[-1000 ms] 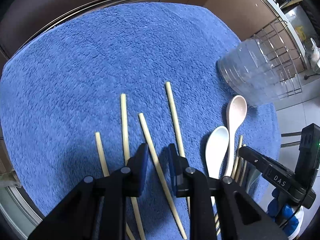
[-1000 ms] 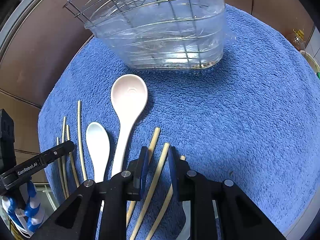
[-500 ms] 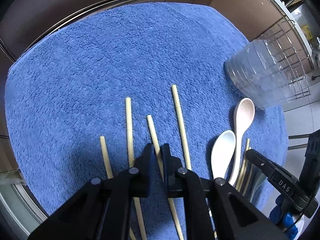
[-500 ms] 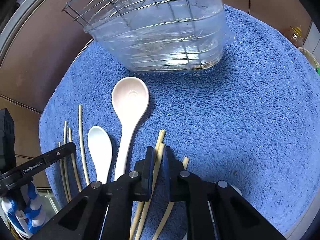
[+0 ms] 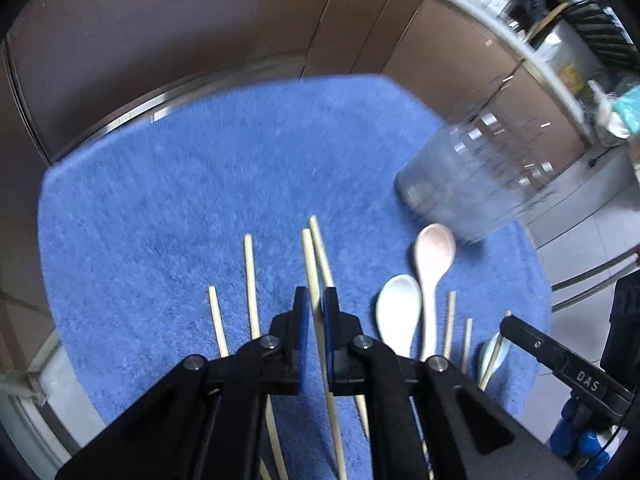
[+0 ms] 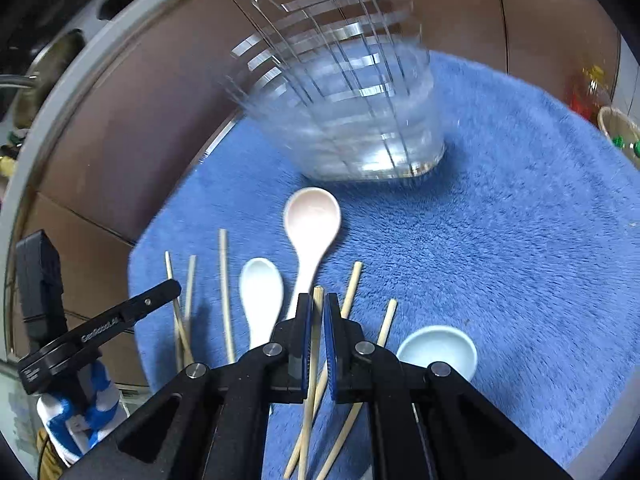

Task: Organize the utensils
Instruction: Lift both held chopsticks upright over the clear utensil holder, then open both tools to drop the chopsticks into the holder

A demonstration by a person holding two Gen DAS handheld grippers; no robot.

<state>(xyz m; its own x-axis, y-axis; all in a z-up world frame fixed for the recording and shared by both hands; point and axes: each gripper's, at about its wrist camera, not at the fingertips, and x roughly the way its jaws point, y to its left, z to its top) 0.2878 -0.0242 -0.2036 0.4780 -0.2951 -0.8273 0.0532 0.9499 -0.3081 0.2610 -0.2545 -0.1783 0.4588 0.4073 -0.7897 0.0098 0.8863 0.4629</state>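
Several pale wooden chopsticks and spoons lie on a blue towel [image 5: 200,200]. My left gripper [image 5: 314,302] is shut on one chopstick [image 5: 307,252], which hangs lifted off the towel and passes between the jaws. Loose chopsticks [image 5: 249,280] lie to its left. My right gripper [image 6: 318,310] is shut on another chopstick [image 6: 318,293], also raised, its tip poking just past the fingertips. A pink spoon [image 6: 312,216], a white spoon [image 6: 260,288] and a light blue spoon [image 6: 436,348] rest around it. Each gripper shows at the edge of the other's view.
A wire basket with a clear plastic liner [image 6: 360,128] stands at the towel's far edge, just beyond the pink spoon [image 5: 434,248]. More chopsticks [image 6: 224,280] lie at the left of the right wrist view. The table's metal rim [image 5: 160,100] borders the towel.
Both grippers closed, each on a chopstick, then rose from the towel with it. The towel and basket now look farther away and blurred by the motion.
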